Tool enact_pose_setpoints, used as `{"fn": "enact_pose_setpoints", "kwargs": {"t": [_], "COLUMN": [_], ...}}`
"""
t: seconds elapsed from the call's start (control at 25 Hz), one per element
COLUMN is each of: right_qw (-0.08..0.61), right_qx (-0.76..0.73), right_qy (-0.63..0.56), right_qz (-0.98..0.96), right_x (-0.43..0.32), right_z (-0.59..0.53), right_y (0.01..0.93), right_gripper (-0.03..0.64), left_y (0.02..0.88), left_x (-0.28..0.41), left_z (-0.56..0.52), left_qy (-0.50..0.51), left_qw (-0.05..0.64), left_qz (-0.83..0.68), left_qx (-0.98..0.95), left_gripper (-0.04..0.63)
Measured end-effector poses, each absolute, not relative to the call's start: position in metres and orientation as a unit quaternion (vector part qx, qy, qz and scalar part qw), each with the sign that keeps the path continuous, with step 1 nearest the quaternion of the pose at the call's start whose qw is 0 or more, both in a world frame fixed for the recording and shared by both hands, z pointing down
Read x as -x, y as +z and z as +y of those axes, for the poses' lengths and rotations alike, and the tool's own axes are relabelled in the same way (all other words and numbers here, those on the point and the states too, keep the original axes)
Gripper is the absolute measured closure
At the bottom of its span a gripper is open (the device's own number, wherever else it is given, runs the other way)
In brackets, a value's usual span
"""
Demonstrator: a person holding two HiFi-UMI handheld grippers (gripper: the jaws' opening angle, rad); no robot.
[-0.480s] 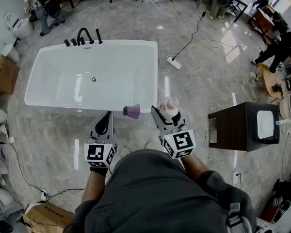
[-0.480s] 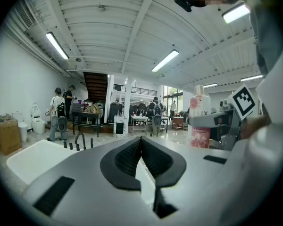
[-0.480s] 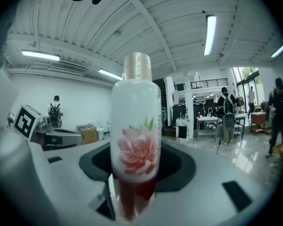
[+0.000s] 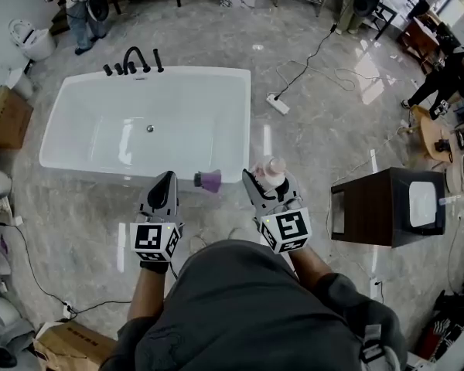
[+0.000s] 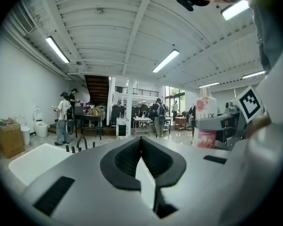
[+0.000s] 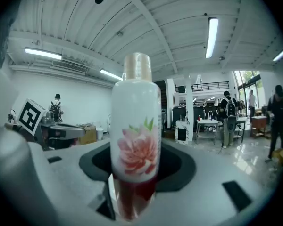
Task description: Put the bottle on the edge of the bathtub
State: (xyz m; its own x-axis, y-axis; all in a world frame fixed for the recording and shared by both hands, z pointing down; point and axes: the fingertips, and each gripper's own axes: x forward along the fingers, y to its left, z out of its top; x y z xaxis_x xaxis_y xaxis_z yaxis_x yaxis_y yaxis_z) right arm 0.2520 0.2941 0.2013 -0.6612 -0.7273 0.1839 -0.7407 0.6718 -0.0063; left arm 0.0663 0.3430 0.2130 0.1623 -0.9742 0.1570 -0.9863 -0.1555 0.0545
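The bottle [image 6: 136, 140], white with a pink flower print and a pale cap, stood upright in the right tool [image 4: 267, 181]. The pads were clamped on its lower body, with the jaws wide to fit it. It was held over the floor [image 4: 317, 137], just short of the near right corner of the tub [image 4: 85, 130] and not on the rim. The left tool [image 4: 165, 179] was level beside it, jaws together with nothing in them, pointing at the tub's near side. A purple item [image 4: 209, 180] lay between the two tools at the tub's near edge; couldn't tell if it was on the rim or the floor. There was a black faucet [image 4: 135, 56] on the far rim and a dark cabinet [image 4: 371, 203] well off to the right.
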Motion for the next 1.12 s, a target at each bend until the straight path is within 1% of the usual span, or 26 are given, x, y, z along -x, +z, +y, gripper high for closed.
{"fn": "enact_pose_setpoints", "kwargs": {"t": [0.32,0.68,0.88,1.12], "right_qw": [0.081,0.104,0.109,0.104], "right_qx": [-0.383,-0.357,-0.363,-0.389], "right_qy": [0.050,0.053,0.048,0.044], "right_qz": [-0.919,-0.927,-0.924,-0.914], "right_x": [-0.263,-0.245,-0.221,-0.183], "right_z": [0.281,0.245,0.218,0.173], "right_y": [0.216,0.245,0.249,0.244], "right_gripper": [0.394,0.394,0.394,0.394], "left_y": [0.230,0.269,0.275,0.275], "left_x": [-0.072,-0.057,-0.033,0.001], "left_z": [0.345,0.342,0.310,0.246], "left_qy": [0.052,0.057,0.046,0.047], "left_qw": [0.084,0.120,0.120,0.117], "left_qz": [-0.668,-0.693,-0.688,-0.654], "left_qx": [-0.738,-0.708,-0.715,-0.746], "left_gripper": [0.594,0.594,0.594,0.594]}}
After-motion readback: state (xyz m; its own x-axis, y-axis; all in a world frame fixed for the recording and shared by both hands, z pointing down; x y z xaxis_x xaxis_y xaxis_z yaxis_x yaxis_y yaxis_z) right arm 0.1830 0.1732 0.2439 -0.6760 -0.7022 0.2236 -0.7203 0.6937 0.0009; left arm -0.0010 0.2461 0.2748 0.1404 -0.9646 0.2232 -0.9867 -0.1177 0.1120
